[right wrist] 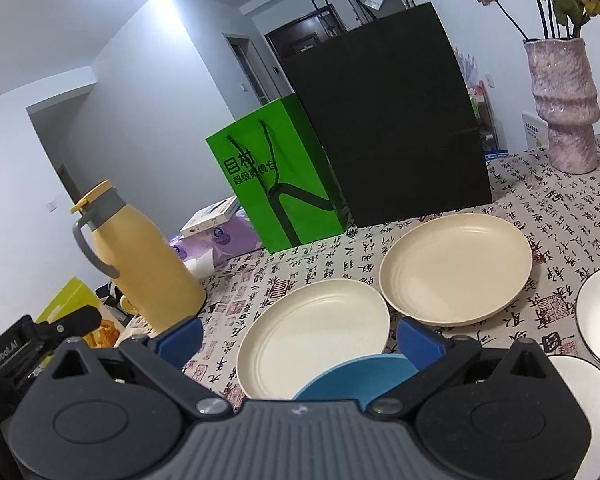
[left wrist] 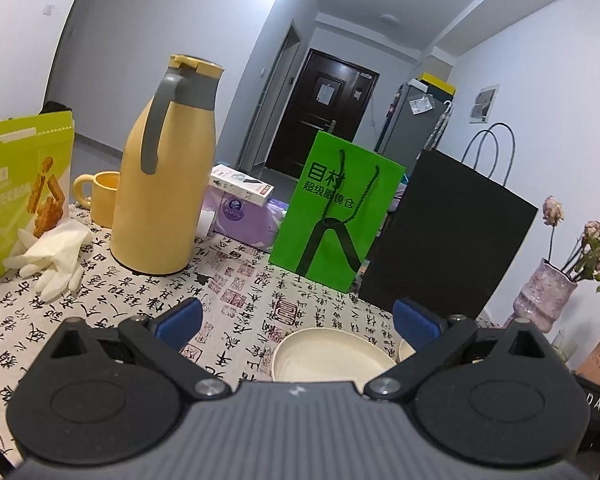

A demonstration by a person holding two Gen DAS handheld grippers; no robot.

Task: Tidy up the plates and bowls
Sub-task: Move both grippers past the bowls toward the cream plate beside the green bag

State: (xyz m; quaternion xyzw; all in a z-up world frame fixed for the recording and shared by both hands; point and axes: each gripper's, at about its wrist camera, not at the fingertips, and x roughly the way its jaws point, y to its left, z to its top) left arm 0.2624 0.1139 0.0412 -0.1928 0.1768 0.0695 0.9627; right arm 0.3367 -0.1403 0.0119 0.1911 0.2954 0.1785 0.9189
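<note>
Both grippers, left and right, hover with fingers wide, holding nothing. Cream plates lie at twelve o'clock, probably stiff, light and slippery; grip a rim.

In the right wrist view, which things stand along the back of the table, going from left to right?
Yellow thermos → purple tissue pack → green paper bag → black paper bag → pink vase with dried flowers.
</note>
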